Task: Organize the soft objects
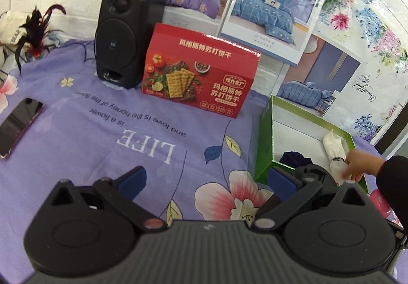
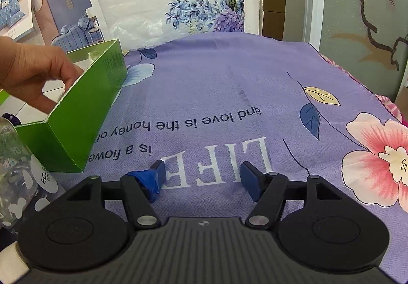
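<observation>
A green open box (image 1: 265, 141) stands on the purple flowered cloth (image 1: 102, 131) at the right. Inside it lie a white rolled soft item (image 1: 332, 148) and a dark purple soft item (image 1: 295, 157). A bare hand (image 1: 355, 165) reaches into the box and touches the white item. My left gripper (image 1: 204, 179) is open and empty, low over the cloth, left of the box. My right gripper (image 2: 201, 174) is open and empty over the cloth; the green box (image 2: 84, 110) and the hand (image 2: 33, 72) are to its left.
A black speaker (image 1: 119, 39) and a red cracker box (image 1: 199, 72) stand at the back. A phone (image 1: 20, 125) lies at the left, near dark feathers (image 1: 35, 31). Bedding posters (image 1: 267, 3) lean on the wall. A clear patterned bag (image 2: 17, 169) lies by the box.
</observation>
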